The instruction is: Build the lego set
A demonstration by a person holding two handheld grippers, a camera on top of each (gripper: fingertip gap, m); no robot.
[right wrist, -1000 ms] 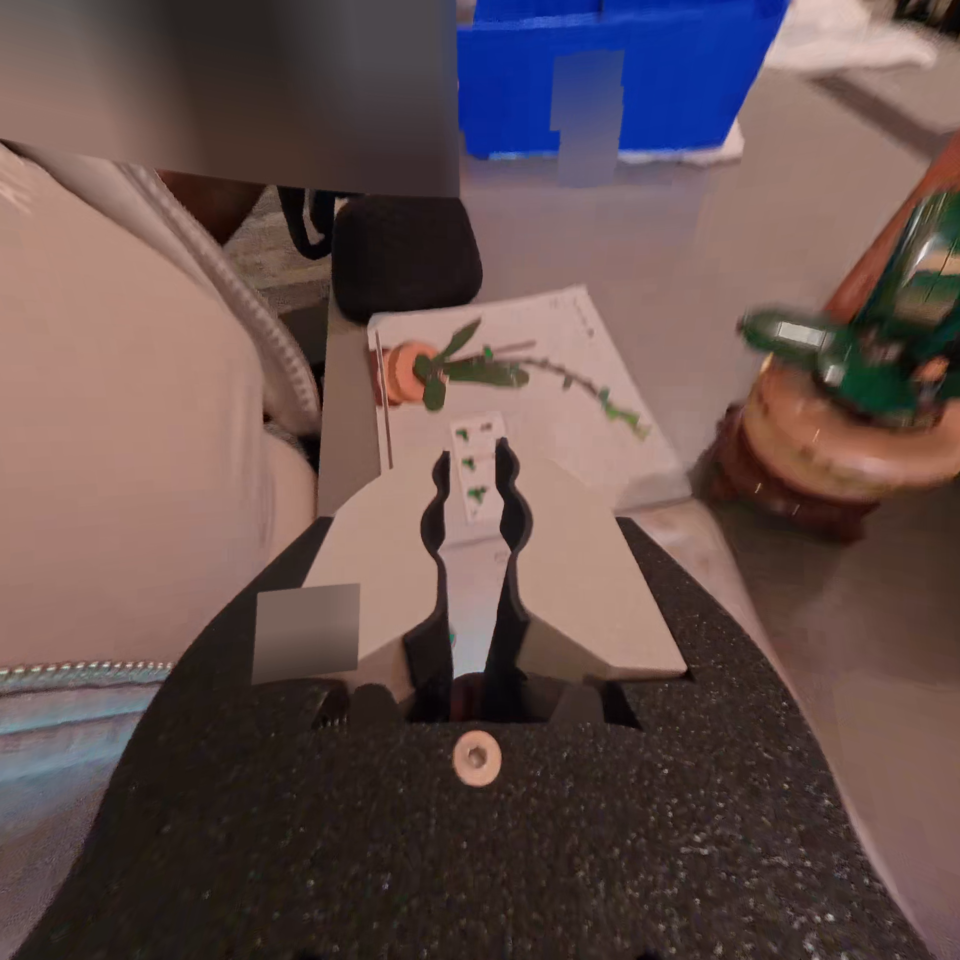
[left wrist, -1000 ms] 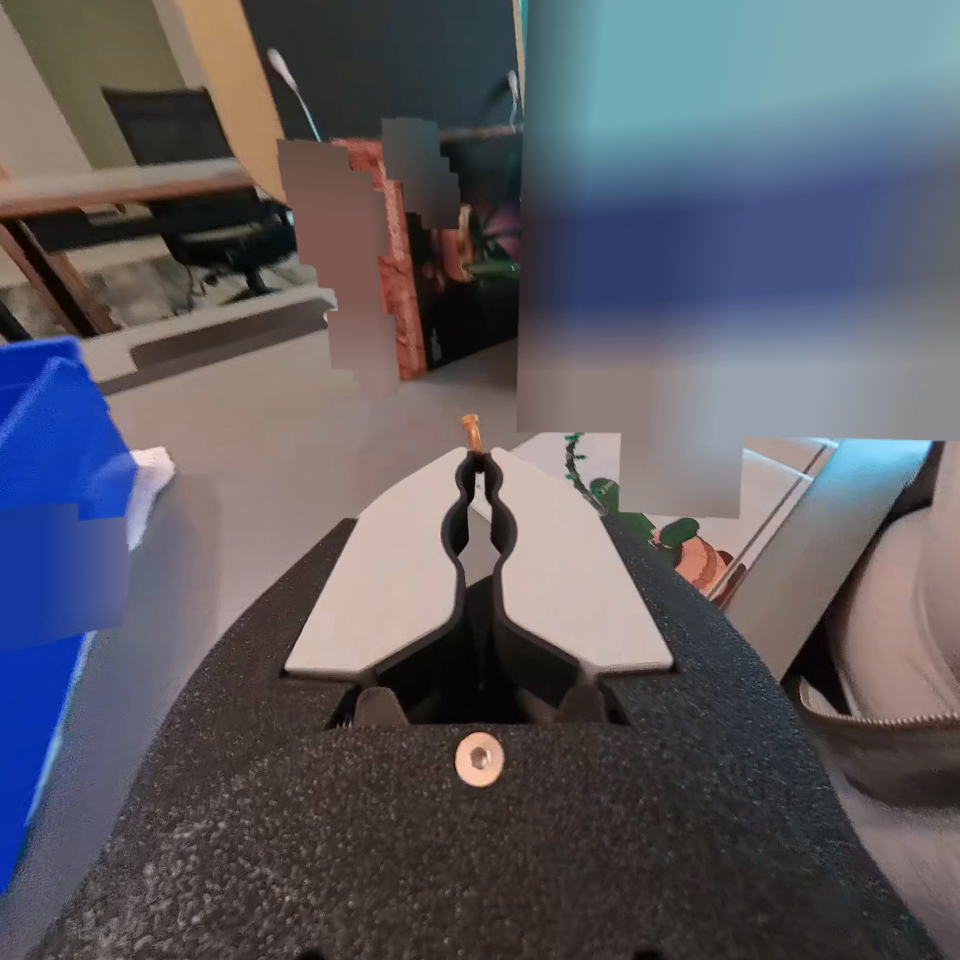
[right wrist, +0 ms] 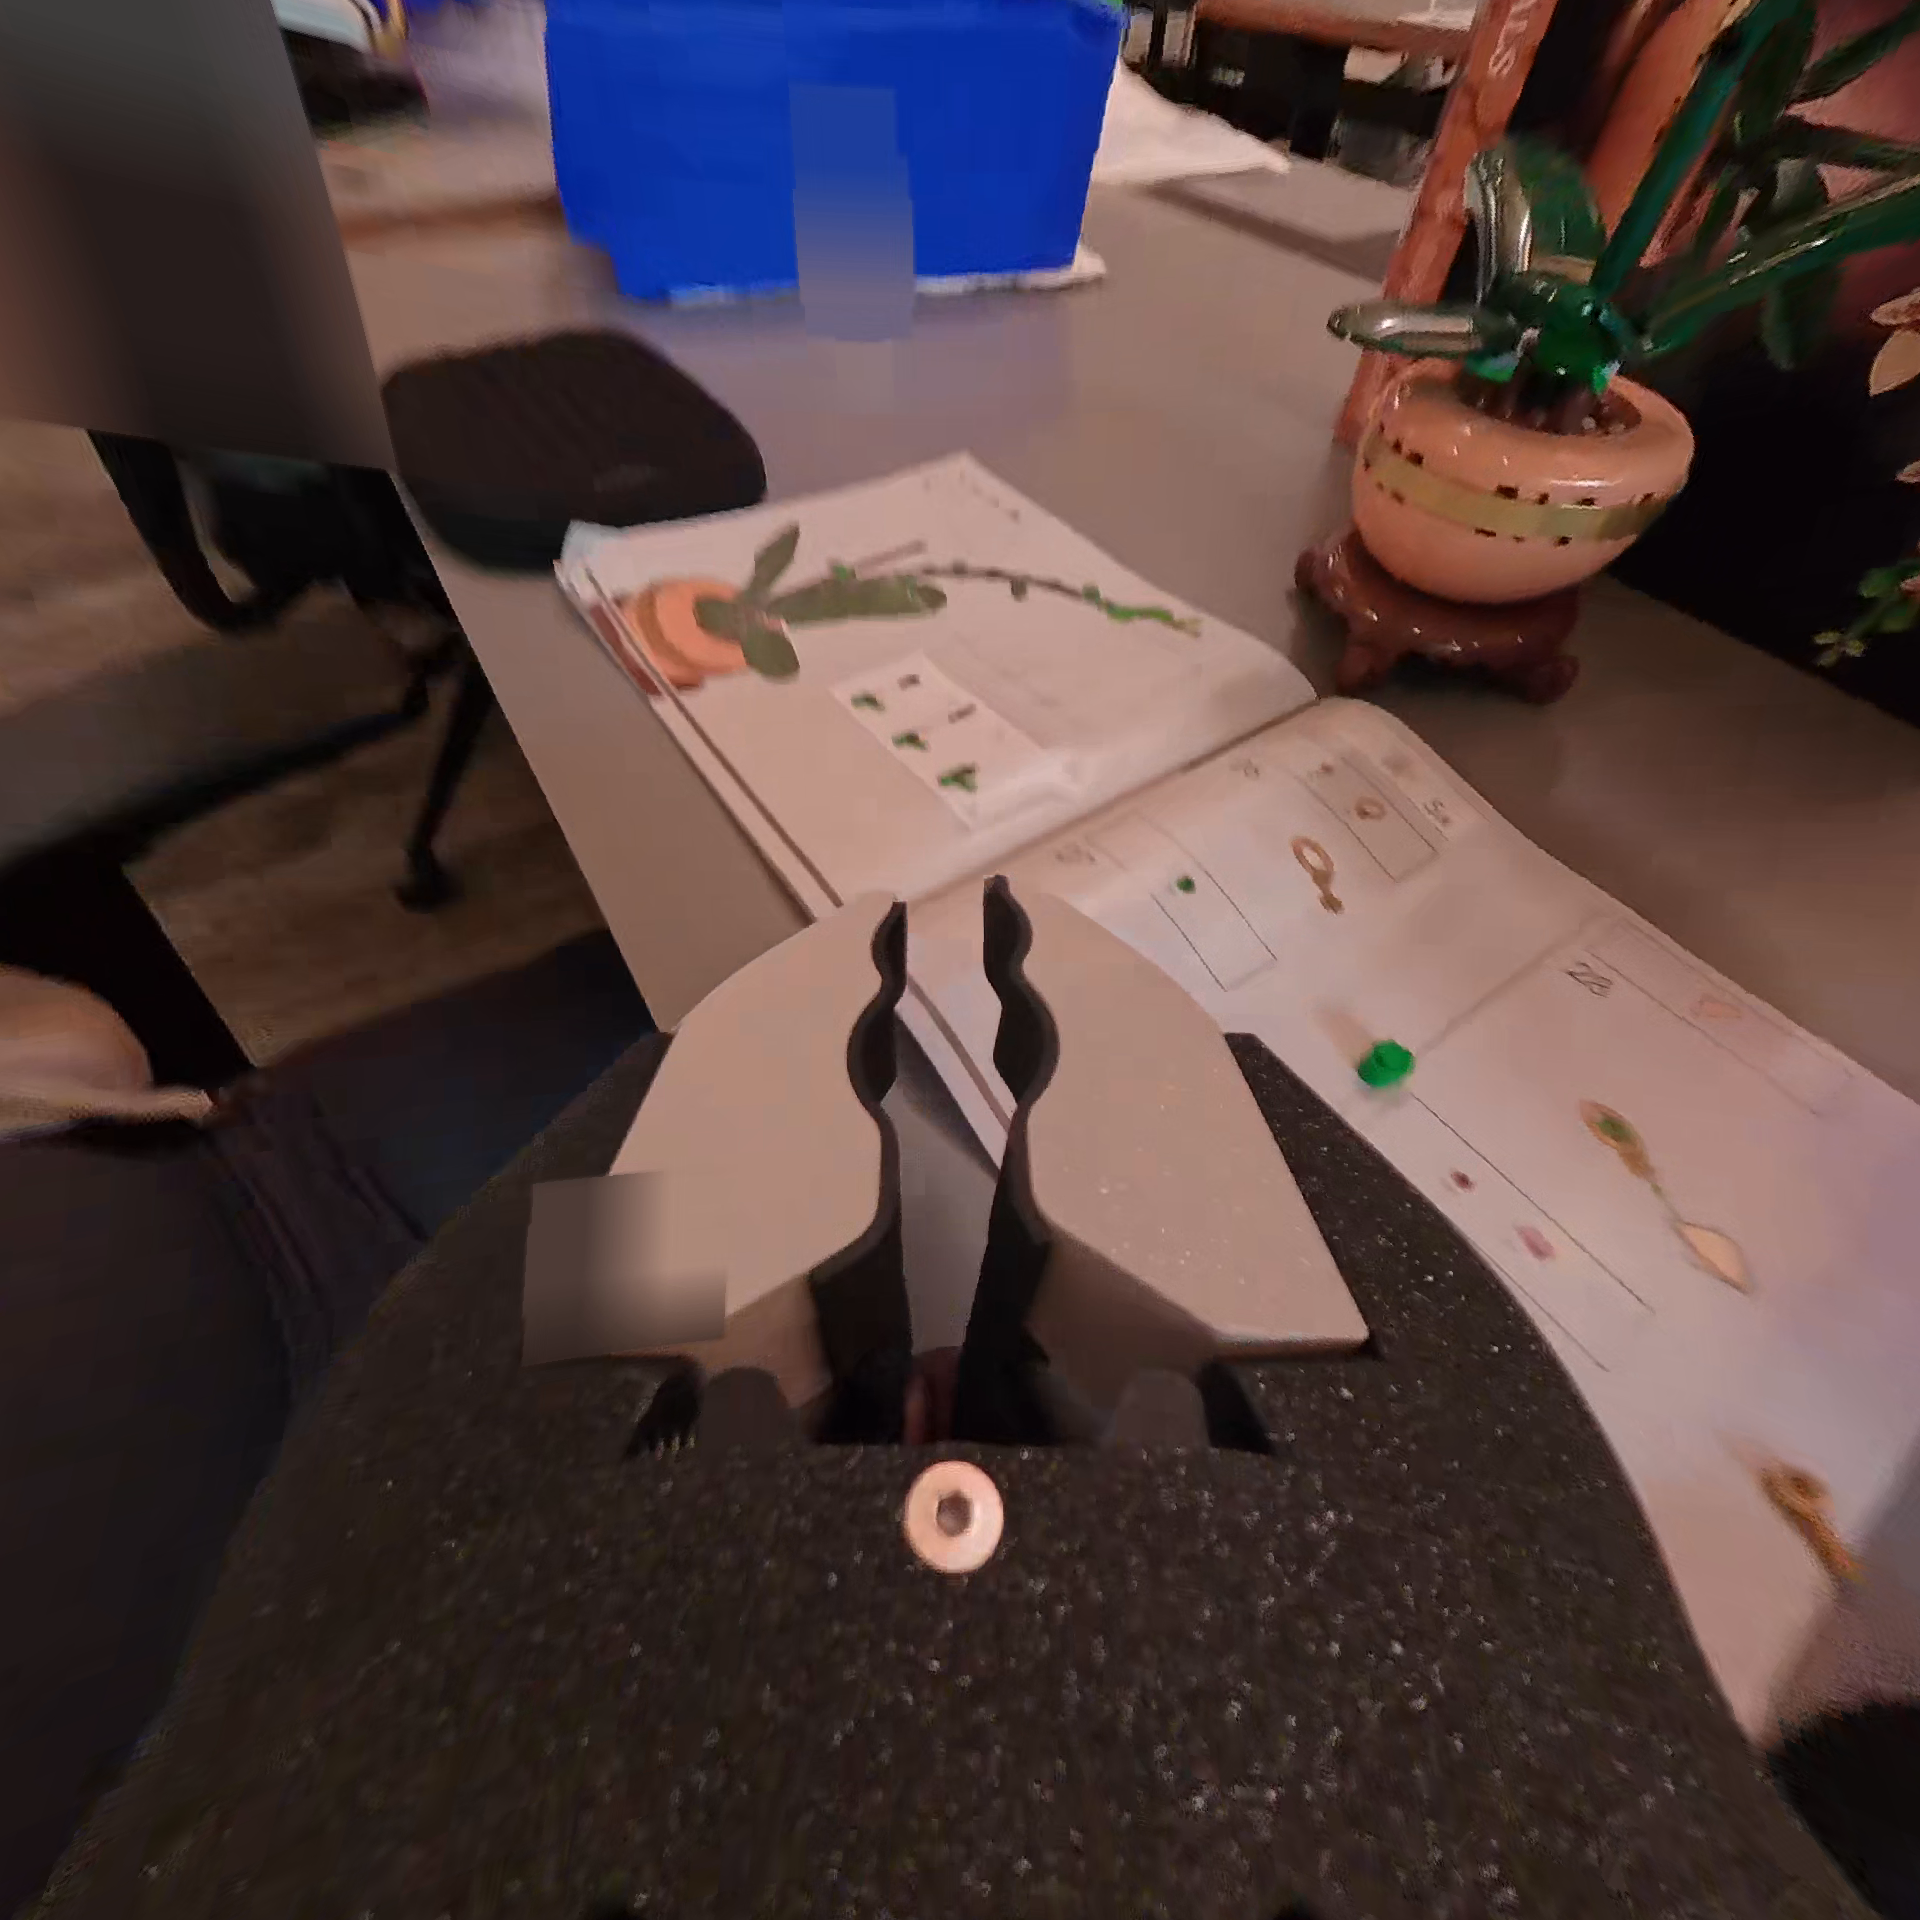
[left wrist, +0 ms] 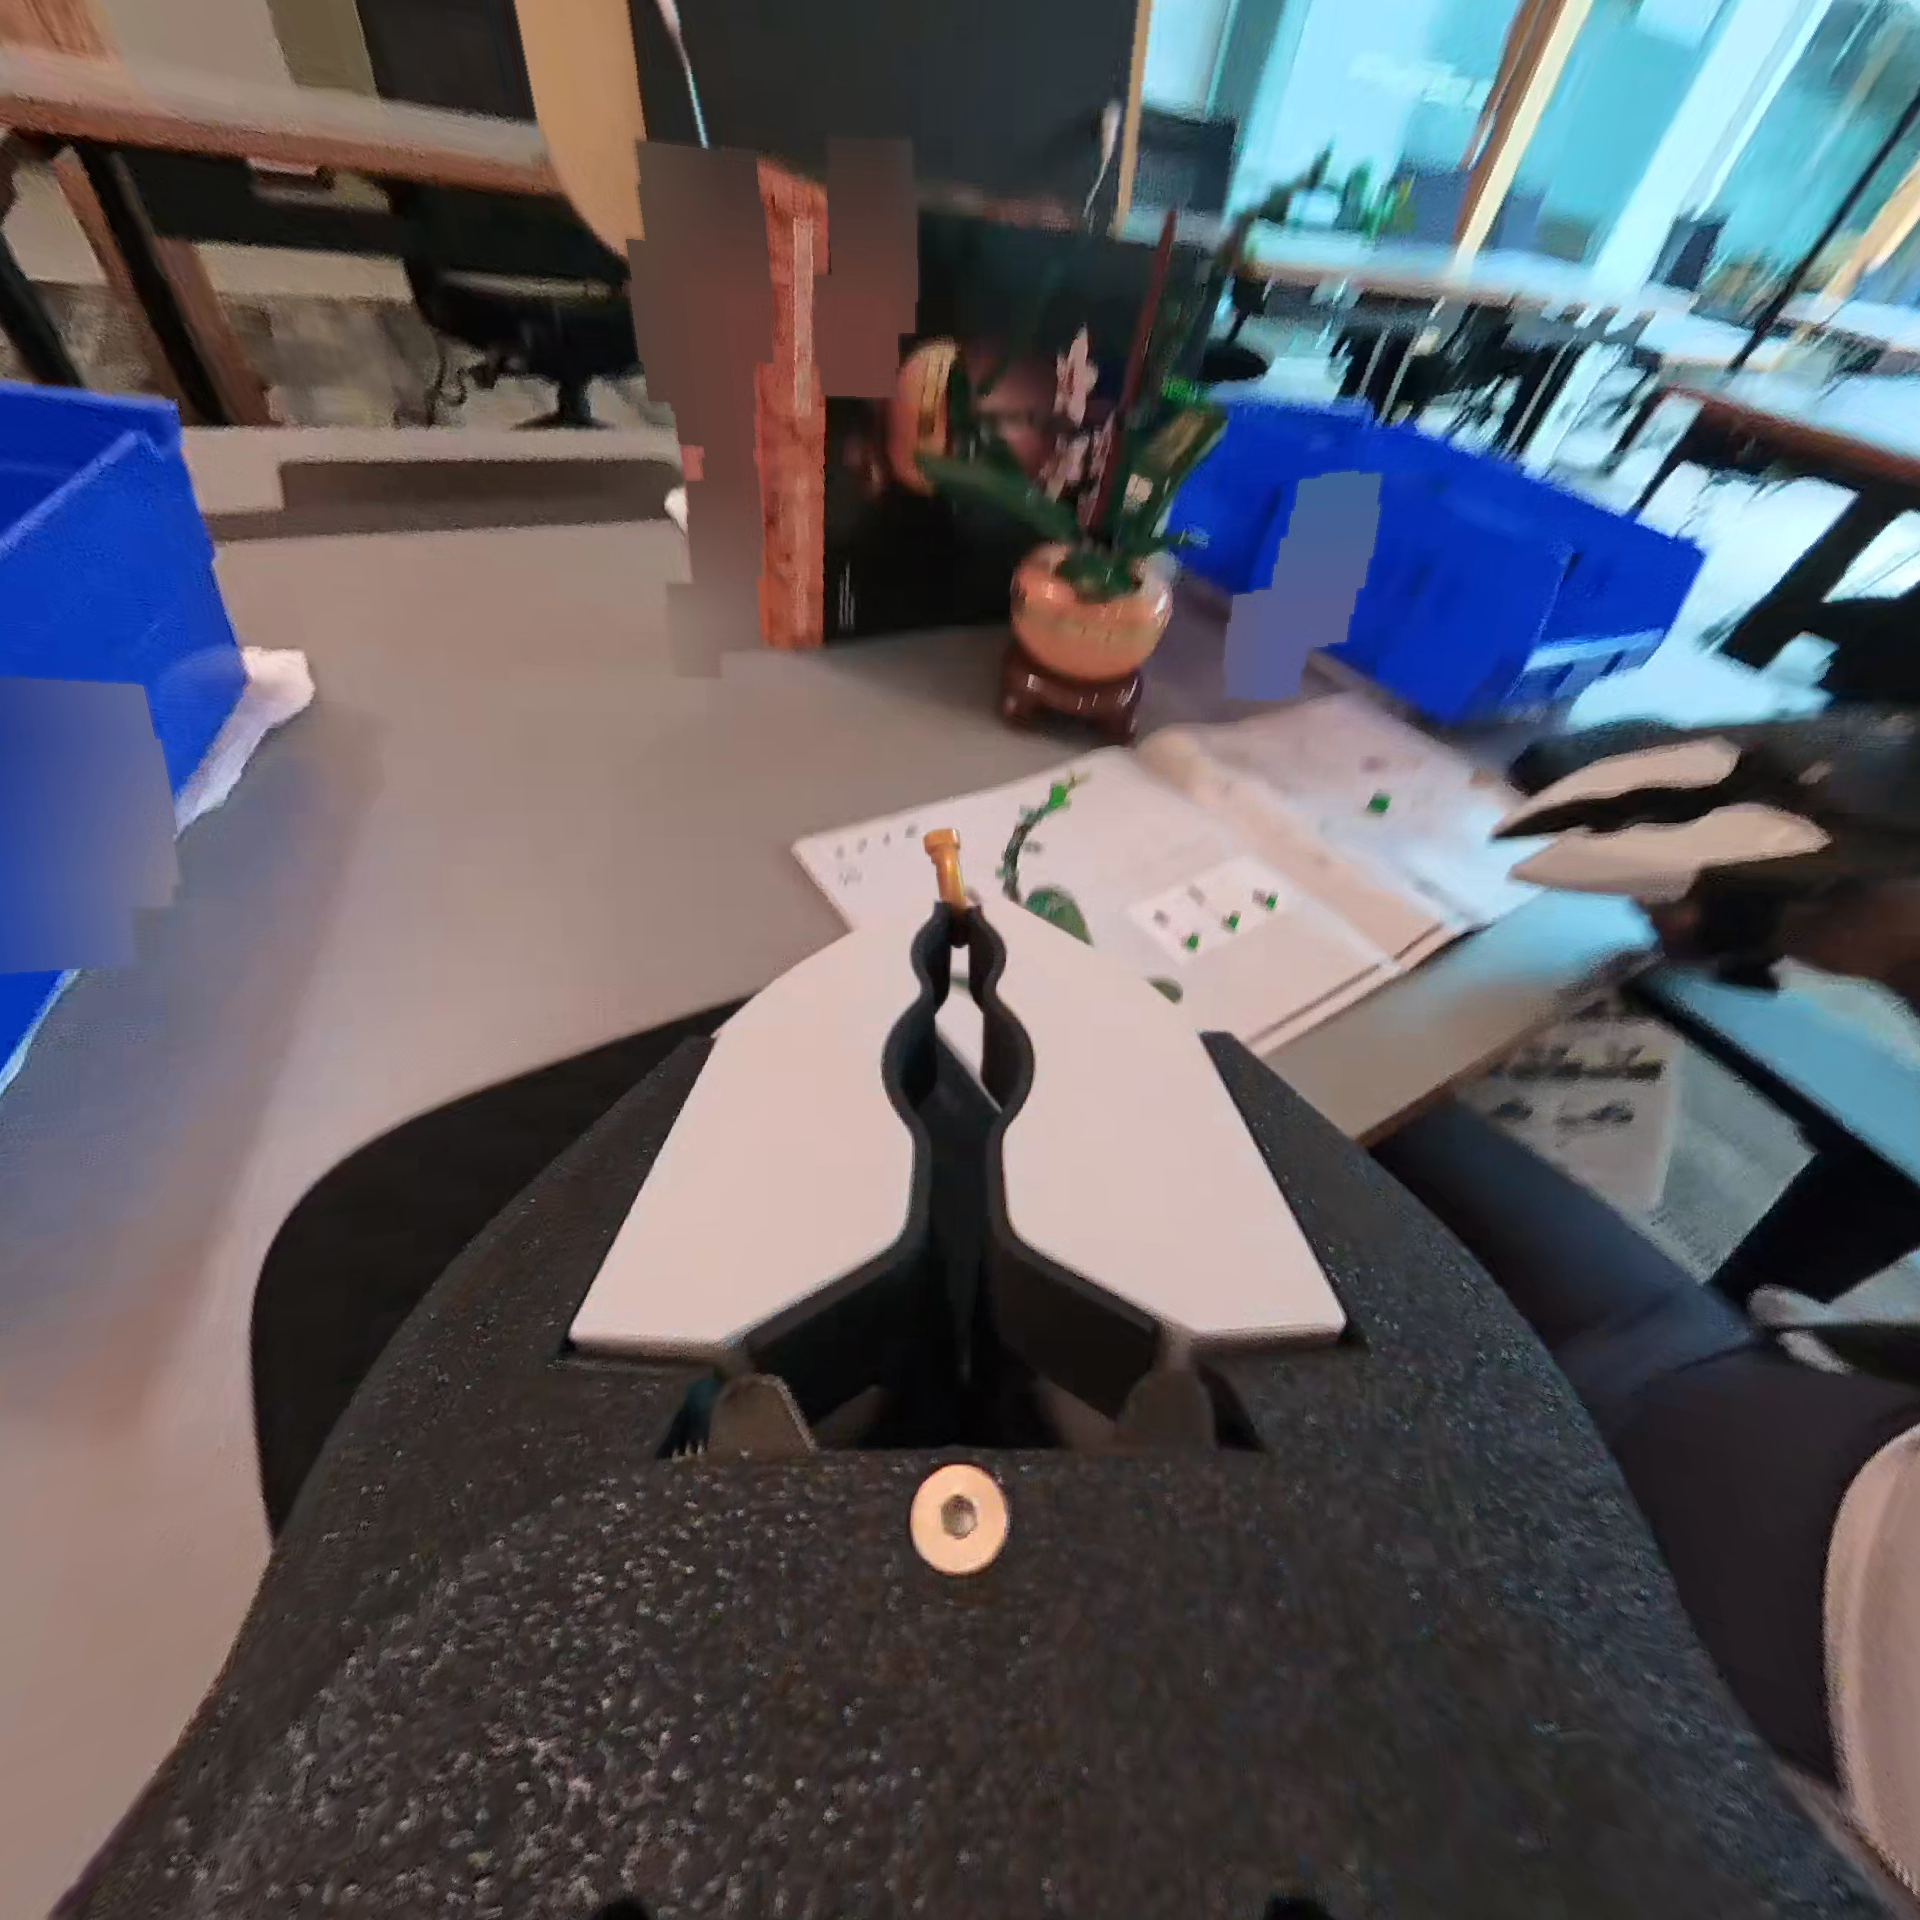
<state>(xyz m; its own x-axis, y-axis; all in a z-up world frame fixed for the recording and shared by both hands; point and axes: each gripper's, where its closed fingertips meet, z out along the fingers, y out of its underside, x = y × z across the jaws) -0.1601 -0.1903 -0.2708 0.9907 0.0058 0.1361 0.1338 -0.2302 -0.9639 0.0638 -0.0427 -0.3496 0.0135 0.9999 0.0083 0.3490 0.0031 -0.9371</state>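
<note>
Most of the potted orchid model point(right wrist: 1517, 457) stands built — left gripper point(left wrist: 961, 920) pinches a tan peg point(left wrist: 948, 862), right gripper point(right wrist: 943, 914) gapes empty near a loose green stud point(right wrist: 1385, 1065).

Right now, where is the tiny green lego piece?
In the right wrist view, the little green piece lies on the right-hand page of the open instruction booklet, just right of the open right gripper and nearer than the plant pot.

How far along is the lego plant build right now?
Done: the pot stands on its stand with green leaves in it. In hand: the left gripper pinches a small gold piece; the right gripper is open and empty. Left: a green stud lies loose on the open manual.
</note>
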